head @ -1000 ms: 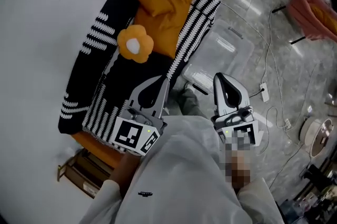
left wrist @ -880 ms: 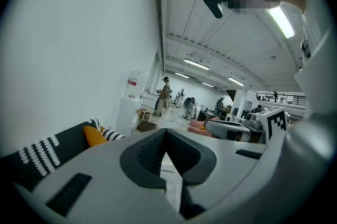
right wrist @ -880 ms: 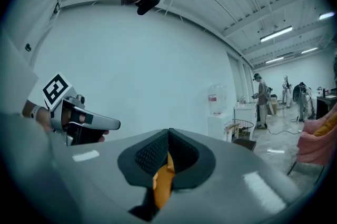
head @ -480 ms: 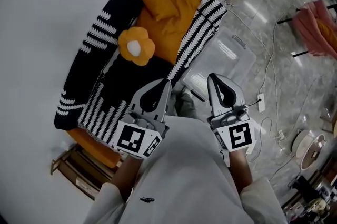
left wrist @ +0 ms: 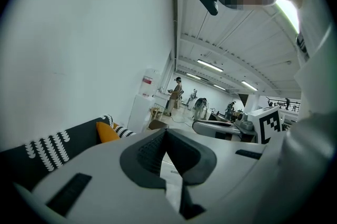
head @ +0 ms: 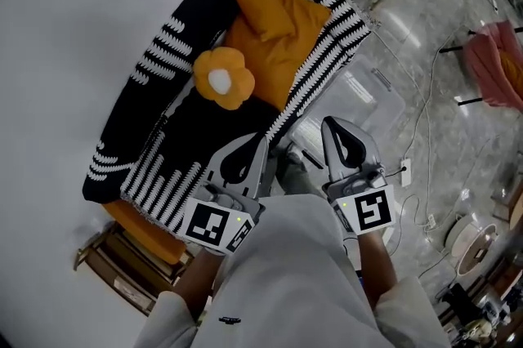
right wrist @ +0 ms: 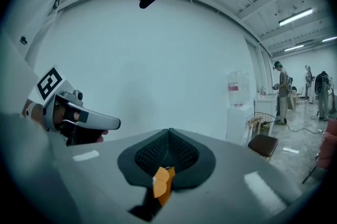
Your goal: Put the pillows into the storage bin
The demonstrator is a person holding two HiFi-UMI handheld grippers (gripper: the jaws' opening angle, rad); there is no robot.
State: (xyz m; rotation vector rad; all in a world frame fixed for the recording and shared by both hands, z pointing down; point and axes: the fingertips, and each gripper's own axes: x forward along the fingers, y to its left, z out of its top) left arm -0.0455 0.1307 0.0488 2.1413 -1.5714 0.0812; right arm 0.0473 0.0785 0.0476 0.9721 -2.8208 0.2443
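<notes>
Clear bin (head: 359,97) beside sofa (head: 139,118), contents unclear

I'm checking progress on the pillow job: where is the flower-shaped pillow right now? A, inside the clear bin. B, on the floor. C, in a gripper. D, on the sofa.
D: the flower-shaped pillow lies on the black-and-white sofa, beside the orange pillow.

Head camera steeply above left tongs (head: 258,140)
</notes>
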